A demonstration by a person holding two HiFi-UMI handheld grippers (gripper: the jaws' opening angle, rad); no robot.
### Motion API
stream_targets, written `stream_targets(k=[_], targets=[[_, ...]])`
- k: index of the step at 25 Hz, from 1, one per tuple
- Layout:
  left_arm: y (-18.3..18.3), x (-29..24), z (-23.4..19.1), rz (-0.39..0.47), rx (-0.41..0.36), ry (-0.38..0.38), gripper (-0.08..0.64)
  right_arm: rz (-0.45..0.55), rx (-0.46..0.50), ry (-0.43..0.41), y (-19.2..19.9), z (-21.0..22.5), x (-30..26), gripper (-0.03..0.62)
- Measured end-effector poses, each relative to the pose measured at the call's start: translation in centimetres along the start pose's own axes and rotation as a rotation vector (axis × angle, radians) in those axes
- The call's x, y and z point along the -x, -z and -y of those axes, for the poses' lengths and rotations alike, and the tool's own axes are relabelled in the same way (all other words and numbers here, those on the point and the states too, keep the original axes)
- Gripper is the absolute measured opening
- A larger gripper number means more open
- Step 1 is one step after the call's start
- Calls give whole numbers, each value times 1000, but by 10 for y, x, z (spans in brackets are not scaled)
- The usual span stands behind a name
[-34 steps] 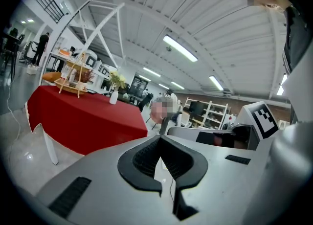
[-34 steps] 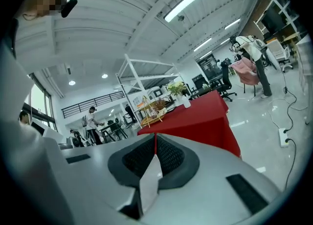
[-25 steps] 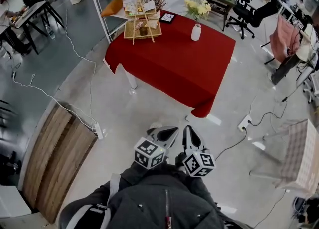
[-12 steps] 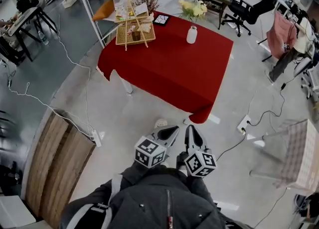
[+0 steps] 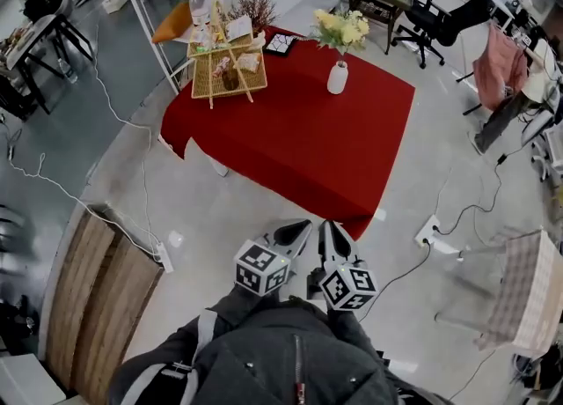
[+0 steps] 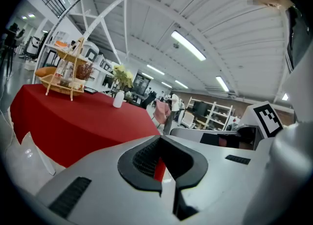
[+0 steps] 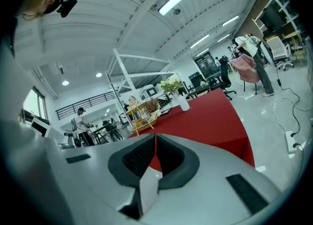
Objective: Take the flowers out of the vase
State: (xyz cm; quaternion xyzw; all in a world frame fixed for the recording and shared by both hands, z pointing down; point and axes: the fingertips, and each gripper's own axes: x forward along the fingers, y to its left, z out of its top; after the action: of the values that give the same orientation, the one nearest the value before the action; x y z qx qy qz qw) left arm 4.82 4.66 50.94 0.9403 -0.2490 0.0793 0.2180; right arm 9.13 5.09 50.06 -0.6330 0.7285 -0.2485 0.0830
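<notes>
A white vase (image 5: 337,78) with yellow flowers (image 5: 341,30) stands near the far side of the red-clothed table (image 5: 299,139). Both grippers are held close to the person's body, short of the table's near corner and far from the vase. My left gripper (image 5: 297,232) is shut with nothing in it, and my right gripper (image 5: 329,231) beside it is shut and empty too. In the left gripper view, the vase (image 6: 118,99) and flowers (image 6: 122,78) show small beyond the shut left gripper (image 6: 160,140). In the right gripper view, the vase (image 7: 183,103) and flowers (image 7: 171,84) show beyond the right gripper (image 7: 155,135).
A tiered wicker stand (image 5: 227,69) and a dark tablet (image 5: 280,42) sit at the table's far left. Cables and a power strip (image 5: 428,231) lie on the floor to the right. A wooden board (image 5: 97,298) lies left, a checked cloth seat (image 5: 528,298) right.
The person has walked toward the table: it now sits nearer and lower in the head view. Both grippers came along, still shut and side by side.
</notes>
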Motion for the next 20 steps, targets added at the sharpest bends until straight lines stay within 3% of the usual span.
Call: stream_targets(k=[20], targets=[[-115, -116, -134, -8, -62, 69, 8, 25, 21, 25, -79, 32, -183, 14]])
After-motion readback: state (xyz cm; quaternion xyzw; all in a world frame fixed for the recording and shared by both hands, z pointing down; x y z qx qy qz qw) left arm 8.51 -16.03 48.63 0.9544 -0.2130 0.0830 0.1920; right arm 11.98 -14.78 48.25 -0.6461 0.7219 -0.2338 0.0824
